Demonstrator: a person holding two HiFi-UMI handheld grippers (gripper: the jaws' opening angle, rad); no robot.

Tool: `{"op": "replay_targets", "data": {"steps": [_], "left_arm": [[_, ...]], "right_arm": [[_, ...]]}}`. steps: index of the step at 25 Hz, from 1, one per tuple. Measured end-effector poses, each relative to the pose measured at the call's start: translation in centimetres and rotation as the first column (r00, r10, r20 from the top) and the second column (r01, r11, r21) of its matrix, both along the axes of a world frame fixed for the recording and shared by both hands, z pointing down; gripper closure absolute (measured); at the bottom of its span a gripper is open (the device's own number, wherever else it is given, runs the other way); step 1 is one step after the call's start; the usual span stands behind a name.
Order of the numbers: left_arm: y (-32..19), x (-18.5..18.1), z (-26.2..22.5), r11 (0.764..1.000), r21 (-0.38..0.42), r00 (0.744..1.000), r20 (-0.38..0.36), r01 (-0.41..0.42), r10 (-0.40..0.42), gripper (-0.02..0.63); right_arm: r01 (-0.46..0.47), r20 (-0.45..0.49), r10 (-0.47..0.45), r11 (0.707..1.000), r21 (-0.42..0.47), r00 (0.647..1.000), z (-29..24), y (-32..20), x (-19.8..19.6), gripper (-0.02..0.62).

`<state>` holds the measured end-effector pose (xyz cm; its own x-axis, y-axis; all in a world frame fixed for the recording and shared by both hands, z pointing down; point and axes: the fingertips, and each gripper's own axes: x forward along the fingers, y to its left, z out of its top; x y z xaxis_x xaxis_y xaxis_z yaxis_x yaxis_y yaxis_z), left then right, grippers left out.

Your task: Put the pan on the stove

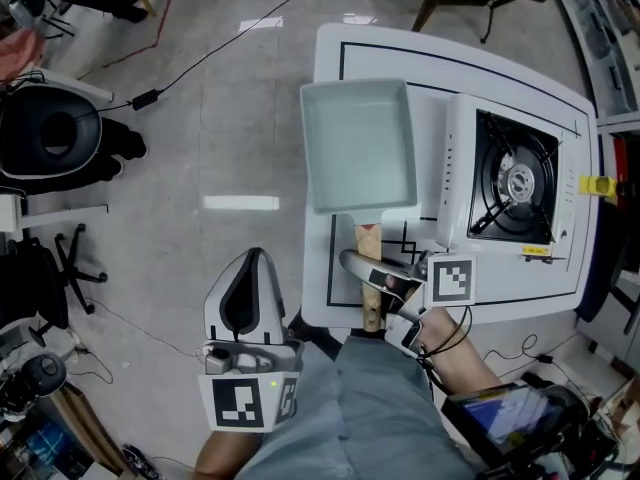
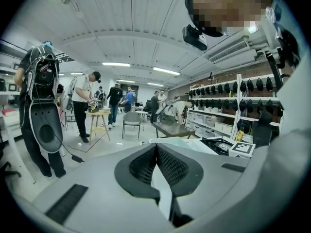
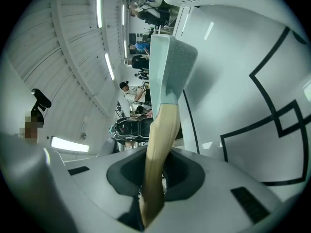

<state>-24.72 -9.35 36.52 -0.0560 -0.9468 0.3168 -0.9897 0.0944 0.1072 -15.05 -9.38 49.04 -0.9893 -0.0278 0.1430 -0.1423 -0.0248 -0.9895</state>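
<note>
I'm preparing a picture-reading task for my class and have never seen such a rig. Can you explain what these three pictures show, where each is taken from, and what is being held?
There is no robot here: a person holds a gripper in each hand. The head view comes from a camera on the person's head, looking down. The other two come from cameras riding on each gripper, looking along its jaws. On the white table stands a gas stove; left of it is a square pan. The right gripper is shut on the pan's wooden handle; the pan is not yet on the stove. The left gripper hangs off the table, shut and empty.
</note>
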Motion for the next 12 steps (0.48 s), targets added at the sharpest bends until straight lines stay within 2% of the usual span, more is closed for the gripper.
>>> {"op": "replay_targets", "data": {"steps": [7, 12], "left_arm": [[1.6, 0.0, -2.2, 1.0, 0.011, 0.999, -0.029, -0.016, 0.016, 0.588], [2.6, -0.3, -4.7, 0.997, 0.056, 0.997, -0.048, -0.05, 0.053, 0.588]], "right_arm": [[-0.032, 0.039, 0.031, 0.999, 0.033, 0.999, -4.5, 0.1, -0.6, 0.506], [-0.072, 0.057, 0.068, 0.995, 0.062, 0.996, -7.6, 0.3, -1.3, 0.506]]}}
